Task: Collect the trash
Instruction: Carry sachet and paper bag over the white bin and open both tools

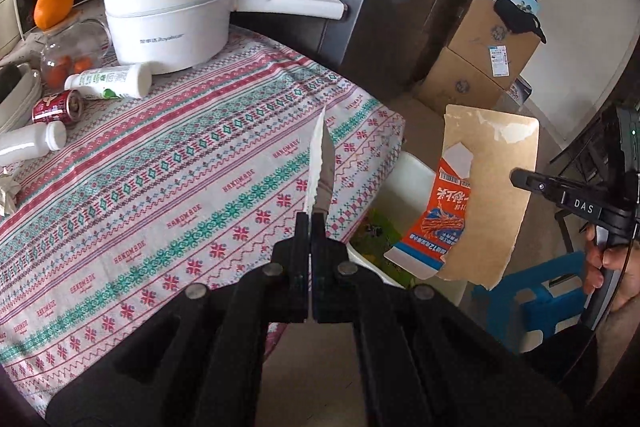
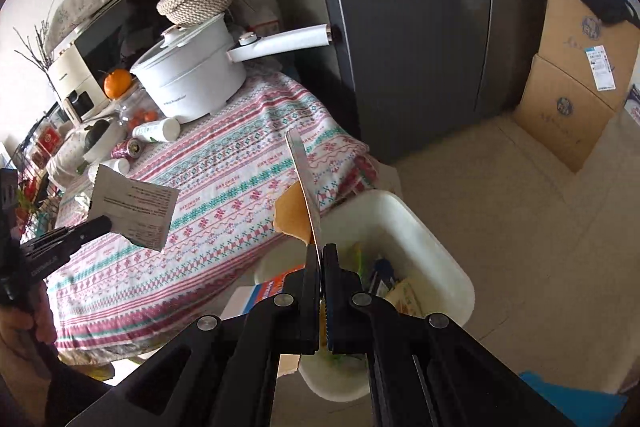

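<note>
My left gripper (image 1: 311,217) is shut on a white printed paper (image 1: 318,163), seen edge-on over the tablecloth edge. In the right wrist view the same paper (image 2: 132,213) hangs flat from the left gripper (image 2: 106,223) above the table. My right gripper (image 2: 322,247) is shut on a torn brown cardboard sheet (image 2: 294,211) with an orange snack wrapper stuck to it. That cardboard (image 1: 500,195) hangs from the right gripper (image 1: 514,177) above a white trash bin (image 2: 424,227). The bin (image 1: 410,175) stands on the floor by the table corner and holds several wrappers.
On the patterned tablecloth (image 1: 180,187) lie a red can (image 1: 58,107), two white bottles (image 1: 112,83) and a crumpled paper (image 1: 8,191), beside a white electric pot (image 1: 168,23) and an orange on a jar (image 1: 54,7). A dark fridge (image 2: 420,27), cardboard boxes (image 2: 572,87) and a blue stool (image 1: 536,295) surround the bin.
</note>
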A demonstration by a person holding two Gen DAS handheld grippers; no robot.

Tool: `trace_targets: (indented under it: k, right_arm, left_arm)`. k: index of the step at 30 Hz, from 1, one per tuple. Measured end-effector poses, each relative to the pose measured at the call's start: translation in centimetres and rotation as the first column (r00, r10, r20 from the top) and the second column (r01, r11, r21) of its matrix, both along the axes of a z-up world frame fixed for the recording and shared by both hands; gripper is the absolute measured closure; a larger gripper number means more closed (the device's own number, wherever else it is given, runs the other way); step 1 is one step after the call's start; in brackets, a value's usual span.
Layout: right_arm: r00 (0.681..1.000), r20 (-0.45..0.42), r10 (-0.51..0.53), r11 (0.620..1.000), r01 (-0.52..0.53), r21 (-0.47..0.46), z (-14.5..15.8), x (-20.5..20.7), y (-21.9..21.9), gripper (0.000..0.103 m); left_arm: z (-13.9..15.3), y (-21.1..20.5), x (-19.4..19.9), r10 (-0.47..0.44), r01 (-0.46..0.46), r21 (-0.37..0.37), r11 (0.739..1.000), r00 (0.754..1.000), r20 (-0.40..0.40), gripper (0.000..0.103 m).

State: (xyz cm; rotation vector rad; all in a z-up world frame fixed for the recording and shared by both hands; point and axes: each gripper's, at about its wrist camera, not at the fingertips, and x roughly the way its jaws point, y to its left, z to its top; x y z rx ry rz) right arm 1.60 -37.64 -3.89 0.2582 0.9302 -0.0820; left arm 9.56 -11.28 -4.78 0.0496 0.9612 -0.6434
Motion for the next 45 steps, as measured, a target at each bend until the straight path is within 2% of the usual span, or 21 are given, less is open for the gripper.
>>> trace_targets:
  k: [3, 9, 13, 19, 23, 27, 28, 32, 34, 35, 37, 41, 43, 45]
  right_arm:
    - [0.998, -0.038, -0.042, 0.999, 0.042, 0.015, -0.9, -0.3, -1.4, 0.101]
    - [0.993, -0.082, -0.083, 0.995, 0.078, -0.055, -1.6, -1.2, -2.8, 0.101]
    - [0.99, -0.099, -0.104, 0.993, 0.098, -0.063, -2.0, -1.9, -4.0, 0.101]
    - [0.983, -0.136, -0.127, 0.989, 0.115, -0.095, -2.9, -2.6, -5.1, 0.101]
    - [0.98, -0.147, -0.135, 0.987, 0.12, -0.105, -3.3, -2.8, -5.7, 0.101]
    - [0.98, -0.147, -0.135, 0.987, 0.12, -0.104, -3.3, -2.9, -5.9, 0.101]
    - [0.98, -0.148, -0.135, 0.987, 0.12, -0.104, -3.3, -2.8, -5.9, 0.101]
    - [0.978, -0.156, -0.137, 0.987, 0.122, -0.102, -3.5, -2.5, -5.9, 0.101]
    - [0.978, -0.16, -0.135, 0.988, 0.12, -0.1, -3.6, -2.3, -5.8, 0.101]
    - [0.978, -0.162, -0.133, 0.988, 0.118, -0.1, -3.6, -2.2, -5.6, 0.1]
    - [0.978, -0.165, -0.13, 0.988, 0.114, -0.103, -3.8, -2.0, -5.4, 0.1]
    - [0.979, -0.162, -0.122, 0.989, 0.107, -0.103, -3.8, -1.6, -5.0, 0.098]
    - [0.98, -0.158, -0.122, 0.99, 0.109, -0.088, -3.8, -1.6, -5.0, 0.09]
    - [0.979, -0.155, -0.131, 0.991, 0.123, -0.062, -3.6, -1.5, -5.1, 0.065]
  left_arm:
    - [-1.0, -3.1, -0.7, -0.053, 0.053, 0.027, 0.998, 0.998, -0.017, 0.102]
    - [-2.4, -8.0, -1.7, -0.132, 0.134, 0.05, 0.99, 0.99, -0.048, 0.102]
    - [-3.7, -10.7, -2.0, -0.156, 0.161, 0.083, 0.983, 0.986, -0.062, 0.102]
    - [-6.1, -13.0, -1.7, -0.166, 0.177, 0.144, 0.974, 0.982, -0.089, 0.102]
    - [-6.7, -13.3, -1.4, -0.165, 0.18, 0.16, 0.971, 0.981, -0.099, 0.101]
    - [-5.4, -12.6, -1.3, -0.146, 0.156, 0.147, 0.977, 0.986, -0.078, 0.062]
    - [-4.9, -12.2, -1.3, -0.141, 0.148, 0.138, 0.979, 0.988, -0.063, 0.057]
    - [-2.6, -10.4, -1.0, -0.118, 0.118, 0.12, 0.986, 0.993, -0.006, 0.047]
    - [-1.5, -9.3, -0.6, -0.097, 0.094, 0.109, 0.99, 0.995, 0.023, 0.036]
    - [-1.1, -8.7, -0.5, -0.085, 0.081, 0.101, 0.992, 0.996, 0.034, 0.034]
    - [-0.3, -7.4, -0.2, -0.06, 0.056, 0.086, 0.995, 0.997, 0.045, 0.027]
    - [0.4, -4.9, 0.4, -0.005, 0.001, 0.078, 0.997, 0.999, 0.049, 0.021]
    - [0.5, -3.8, 0.8, 0.023, -0.027, 0.084, 0.996, 0.998, 0.054, 0.019]
    - [0.6, -2.5, 1.2, 0.051, -0.056, 0.087, 0.995, 0.997, 0.059, 0.016]
